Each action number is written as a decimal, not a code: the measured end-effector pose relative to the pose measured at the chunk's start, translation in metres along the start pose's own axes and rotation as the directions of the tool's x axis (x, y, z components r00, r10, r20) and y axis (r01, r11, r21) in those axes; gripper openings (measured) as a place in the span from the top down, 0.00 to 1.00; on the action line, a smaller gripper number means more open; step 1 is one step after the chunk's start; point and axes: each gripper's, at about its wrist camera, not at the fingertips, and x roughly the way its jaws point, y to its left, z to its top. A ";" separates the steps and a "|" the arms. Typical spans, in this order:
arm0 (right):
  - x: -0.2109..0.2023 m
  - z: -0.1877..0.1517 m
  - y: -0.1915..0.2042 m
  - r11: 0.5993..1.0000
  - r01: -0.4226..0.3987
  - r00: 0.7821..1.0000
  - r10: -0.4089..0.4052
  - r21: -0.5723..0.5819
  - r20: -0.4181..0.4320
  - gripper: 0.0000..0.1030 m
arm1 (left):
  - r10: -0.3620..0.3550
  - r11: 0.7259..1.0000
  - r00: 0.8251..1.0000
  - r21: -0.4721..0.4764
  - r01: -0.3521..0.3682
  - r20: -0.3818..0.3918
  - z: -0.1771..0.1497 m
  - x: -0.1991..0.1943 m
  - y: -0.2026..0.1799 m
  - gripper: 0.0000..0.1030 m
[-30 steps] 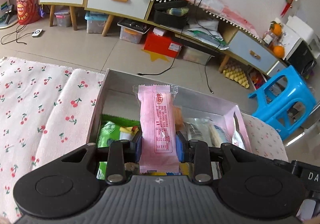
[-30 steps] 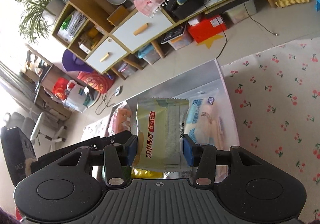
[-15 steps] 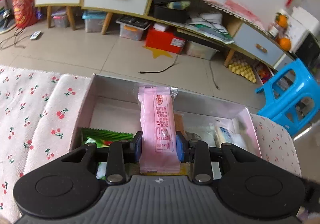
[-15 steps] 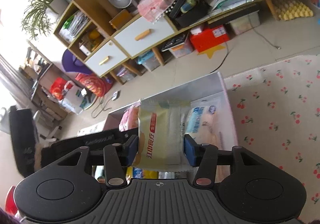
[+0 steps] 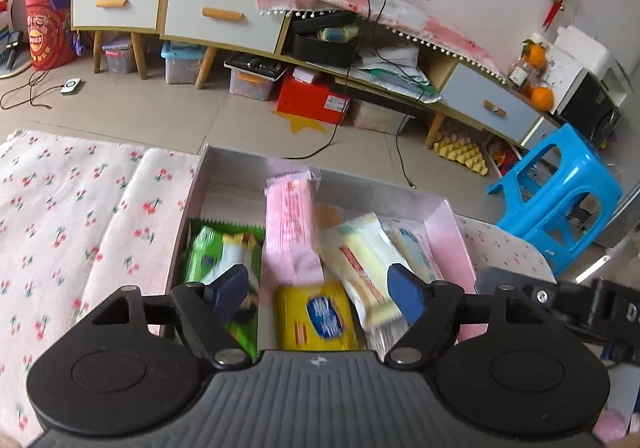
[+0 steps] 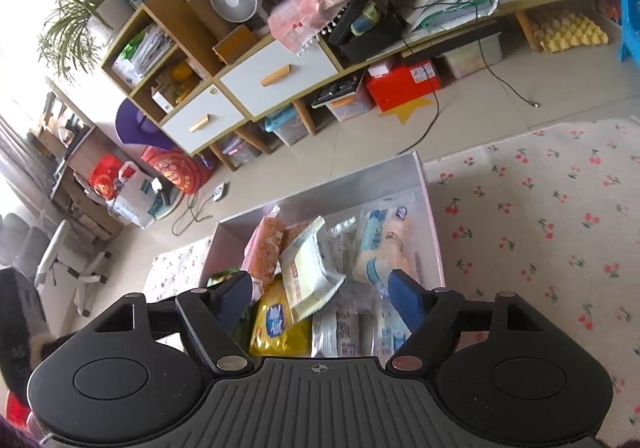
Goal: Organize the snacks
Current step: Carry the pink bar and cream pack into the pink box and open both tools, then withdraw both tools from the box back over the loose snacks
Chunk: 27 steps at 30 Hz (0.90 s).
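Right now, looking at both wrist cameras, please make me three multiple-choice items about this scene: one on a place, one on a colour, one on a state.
1. Where does the pink snack packet lie?
A. inside the box
B. on the cherry-print cloth
C. on the blue stool

2. What colour is the packet nearest the left gripper, low in the middle of its view?
A. red
B. yellow
C. purple

3. How do the jaws of the right gripper stand?
A. shut on the pale green packet
B. shut with nothing between
C. open, pads clear of the packets

Answers:
1 A: the pink snack packet leans among the other packets between the box walls.
2 B: the yellow packet with a blue label lies there.
3 C: both pads stand wide apart, having just opened, and the pale green packet lies loose in the box.
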 end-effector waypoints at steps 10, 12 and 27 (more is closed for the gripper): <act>-0.037 -0.032 0.024 0.994 0.070 0.997 -0.072 -0.089 -0.024 0.14 | 0.027 1.000 0.999 0.016 -0.027 -0.017 -0.022 -0.036 -0.005 0.10; -0.041 -0.040 0.027 0.991 0.086 0.996 -0.089 -0.098 -0.032 0.14 | 0.041 0.999 0.999 0.027 -0.040 -0.011 -0.027 -0.043 -0.006 0.06; -0.053 -0.104 0.030 0.950 0.196 0.974 -0.217 -0.243 -0.065 0.14 | 0.175 0.982 0.984 0.082 -0.171 -0.032 -0.073 -0.063 0.005 0.01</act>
